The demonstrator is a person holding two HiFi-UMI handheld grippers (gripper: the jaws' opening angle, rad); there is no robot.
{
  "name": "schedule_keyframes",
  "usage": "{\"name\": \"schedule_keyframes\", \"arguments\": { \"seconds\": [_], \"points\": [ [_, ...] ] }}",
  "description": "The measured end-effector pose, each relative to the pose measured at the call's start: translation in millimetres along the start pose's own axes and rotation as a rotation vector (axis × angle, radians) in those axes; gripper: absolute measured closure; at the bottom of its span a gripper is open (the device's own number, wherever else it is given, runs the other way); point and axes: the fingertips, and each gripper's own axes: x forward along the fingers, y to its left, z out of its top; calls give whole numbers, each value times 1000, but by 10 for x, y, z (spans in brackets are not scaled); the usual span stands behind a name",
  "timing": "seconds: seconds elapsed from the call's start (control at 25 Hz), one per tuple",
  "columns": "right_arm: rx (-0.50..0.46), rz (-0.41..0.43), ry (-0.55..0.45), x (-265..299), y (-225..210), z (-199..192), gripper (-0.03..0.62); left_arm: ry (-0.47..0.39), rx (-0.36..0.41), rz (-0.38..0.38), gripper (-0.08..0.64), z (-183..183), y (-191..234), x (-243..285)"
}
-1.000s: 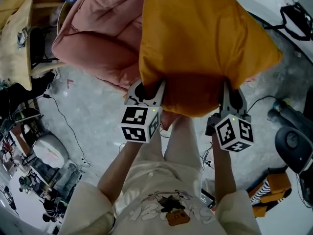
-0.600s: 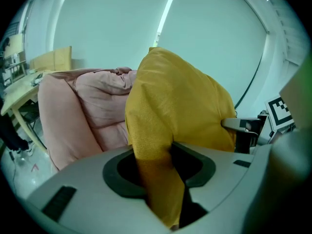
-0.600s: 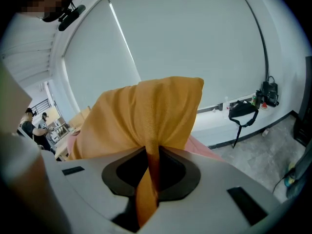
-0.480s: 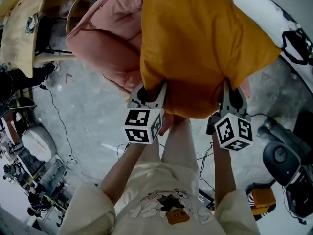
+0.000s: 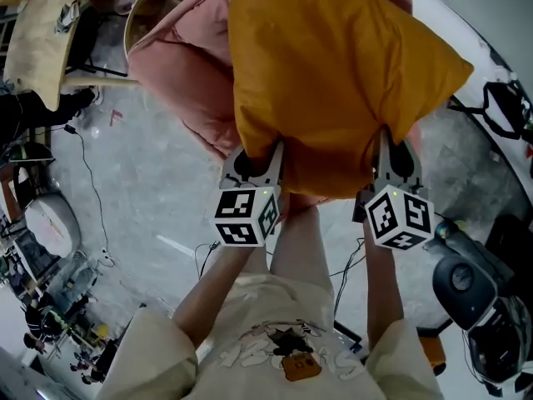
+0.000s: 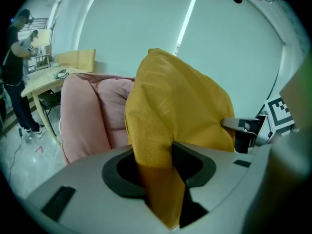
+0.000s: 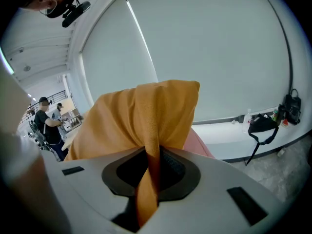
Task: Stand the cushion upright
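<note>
Two grips on one orange cushion (image 5: pixel 333 82), taken here from the left. Saw at the far left of the head view a pale wooden table (image 5: pixel 37 36) over grey floor (image 5: pixel 150 182). Found next a bulky pink padded seat (image 5: pixel 179 65), close behind the cushion's left side. Came then to the left gripper (image 5: pixel 254 158), set under the cushion's near left corner. Bit there on a thick fold of orange cloth, at a middling spread, as seen in the left gripper view (image 6: pixel 161 179). Carried the cushion clear of the floor by its near edge, with the bulk rising away from both pairs of jaws. Reached the right gripper (image 5: pixel 391 152) under the near right corner. Pinched there a thin pleat of the same cloth, almost fully closed, as seen in the right gripper view (image 7: pixel 148 179). Noted last a black bag (image 7: pixel 263 126) on a white ledge (image 7: pixel 229 147) at the far right.
</note>
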Motion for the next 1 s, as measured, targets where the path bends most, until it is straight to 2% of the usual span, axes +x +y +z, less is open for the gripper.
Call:
{"name": "schedule_keyframes", "arguments": {
  "seconds": [0.24,0.64,1.0],
  "points": [
    [-57,57,-10,167,176,154,514,-48,-58,49,387,71,119,-47],
    [-171,167,-29,490,603,386,517,-125,-206,134,387,101,389,-126],
    [-235,202,-72,723,811,585,518,-195,-255,153,387,232,558,-24]
  ]
}}
